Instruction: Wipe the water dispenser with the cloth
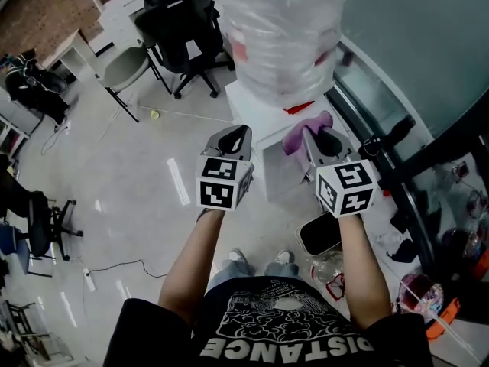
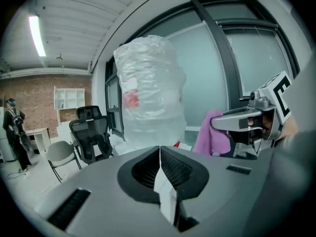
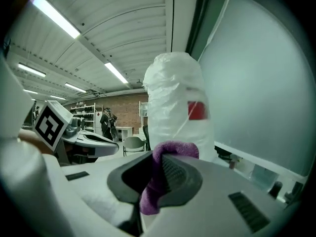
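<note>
**Purple cloth pinched in the right gripper, close by the dispenser's top**

Both grippers are held side by side and level. The left gripper is seen with its jaws pressed together and nothing between them. The right gripper is clamped on the cloth, a purple, napped fabric that is bunched over the jaw tips and hangs down in a soft fold between them.

Under the right gripper a black bin is seen on the floor, just beside the person's shoes. Room on that side is narrowed by loose clutter along the foot of a dark window frame.

Just beyond the jaws stands the water dispenser, a white boxy cabinet. In the head view the cloth is seen over its top right edge; whether the two touch cannot be told. The cabinet is topped by a large bottle wrapped in crinkled clear plastic, with a red label showing through. The dispenser's right side is hemmed in by the frame and a frosted glass wall close behind.

To its left, glossy floor lies open. Farther back, a grey chair and black office chairs are set apart from the dispenser.
</note>
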